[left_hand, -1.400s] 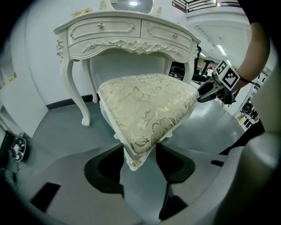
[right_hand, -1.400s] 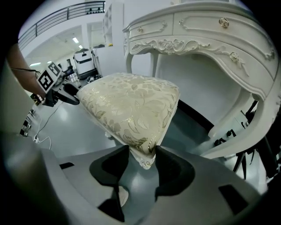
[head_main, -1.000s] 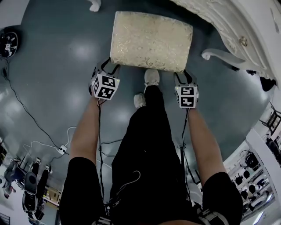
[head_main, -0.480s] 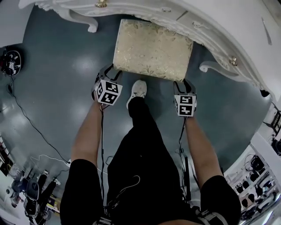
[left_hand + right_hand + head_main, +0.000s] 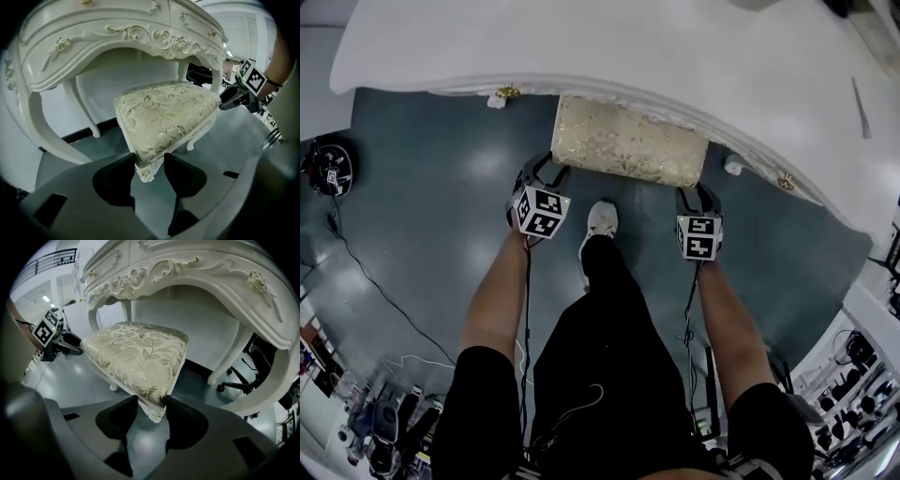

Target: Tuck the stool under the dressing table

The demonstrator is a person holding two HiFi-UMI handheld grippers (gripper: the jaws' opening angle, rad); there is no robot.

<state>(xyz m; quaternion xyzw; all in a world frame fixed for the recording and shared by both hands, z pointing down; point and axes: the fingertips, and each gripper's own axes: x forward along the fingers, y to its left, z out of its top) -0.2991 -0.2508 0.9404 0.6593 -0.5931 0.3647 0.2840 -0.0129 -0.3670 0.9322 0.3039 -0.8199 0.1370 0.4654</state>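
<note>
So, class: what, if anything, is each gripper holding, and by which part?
Both hold the stool: the left gripper clamps the seat's near left corner, the right gripper its near right corner.

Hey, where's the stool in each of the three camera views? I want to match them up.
Head view: stool upper centre, far edge under the dressing table.
Left gripper view: stool centre, near corner pointing to bottom centre.
Right gripper view: stool centre-left, near corner pointing to bottom centre.
Shared landmark: the white dressing table, arching over the stool in both gripper views.
</note>
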